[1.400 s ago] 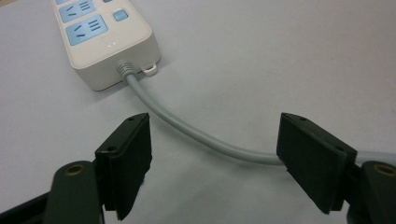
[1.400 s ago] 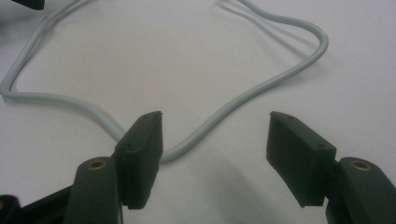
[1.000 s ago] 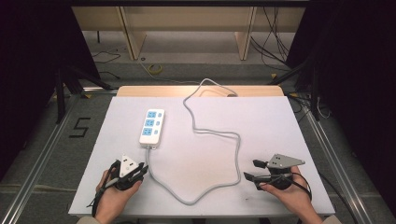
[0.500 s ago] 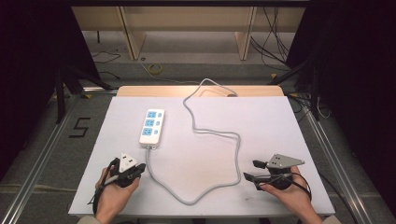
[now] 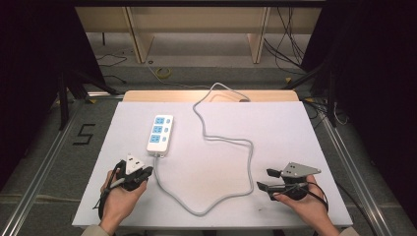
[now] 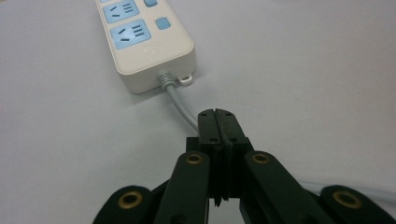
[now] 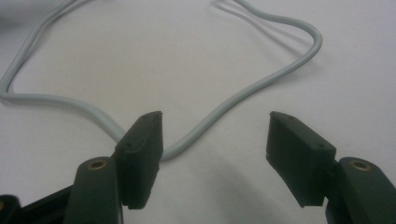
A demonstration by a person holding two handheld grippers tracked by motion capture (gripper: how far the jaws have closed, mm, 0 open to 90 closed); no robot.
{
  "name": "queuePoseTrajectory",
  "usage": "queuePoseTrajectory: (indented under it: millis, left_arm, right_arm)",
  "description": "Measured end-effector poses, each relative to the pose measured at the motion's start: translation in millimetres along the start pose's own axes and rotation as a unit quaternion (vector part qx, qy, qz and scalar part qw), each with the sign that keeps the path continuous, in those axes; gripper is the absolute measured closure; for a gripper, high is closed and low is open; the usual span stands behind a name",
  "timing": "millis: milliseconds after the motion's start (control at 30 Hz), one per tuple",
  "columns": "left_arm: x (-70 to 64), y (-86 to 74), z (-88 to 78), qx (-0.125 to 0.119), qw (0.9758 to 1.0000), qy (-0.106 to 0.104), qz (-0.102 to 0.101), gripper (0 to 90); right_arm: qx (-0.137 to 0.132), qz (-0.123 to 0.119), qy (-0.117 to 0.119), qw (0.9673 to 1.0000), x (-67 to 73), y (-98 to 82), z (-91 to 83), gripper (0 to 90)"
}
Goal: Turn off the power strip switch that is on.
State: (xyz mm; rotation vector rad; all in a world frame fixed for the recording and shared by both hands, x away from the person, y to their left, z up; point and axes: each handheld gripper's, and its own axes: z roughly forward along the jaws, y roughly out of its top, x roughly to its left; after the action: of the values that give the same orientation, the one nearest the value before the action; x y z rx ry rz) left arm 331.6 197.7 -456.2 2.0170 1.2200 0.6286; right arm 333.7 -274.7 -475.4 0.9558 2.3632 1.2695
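Observation:
A white power strip with blue sockets lies on the white table, left of centre. Its grey cable loops back and across the table to the far edge. My left gripper sits near the front left, just behind the strip's cable end. In the left gripper view its jaws are pressed together, and the cable runs from the strip underneath them. At the front right my right gripper is open, its tips over a bend of the cable.
The table's wooden far edge borders a floor with loose cables and wooden furniture legs. Metal rails run along both sides of the table. A "5" mark is on the floor at the left.
My left gripper has edged slightly forward toward the power strip's cable end. The right gripper has stayed where it was.

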Motion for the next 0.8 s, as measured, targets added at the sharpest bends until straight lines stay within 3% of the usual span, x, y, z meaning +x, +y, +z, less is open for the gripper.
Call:
queuePoseTrajectory:
  millis: [800]
  left_arm:
    - [7.2, 20.3, 9.2, 0.014, 0.9998, 0.014, 0.001, 89.6]
  right_arm:
    - [-0.001, -0.001, -0.001, 1.0000, 0.2, 0.1, -0.7, 37.2]
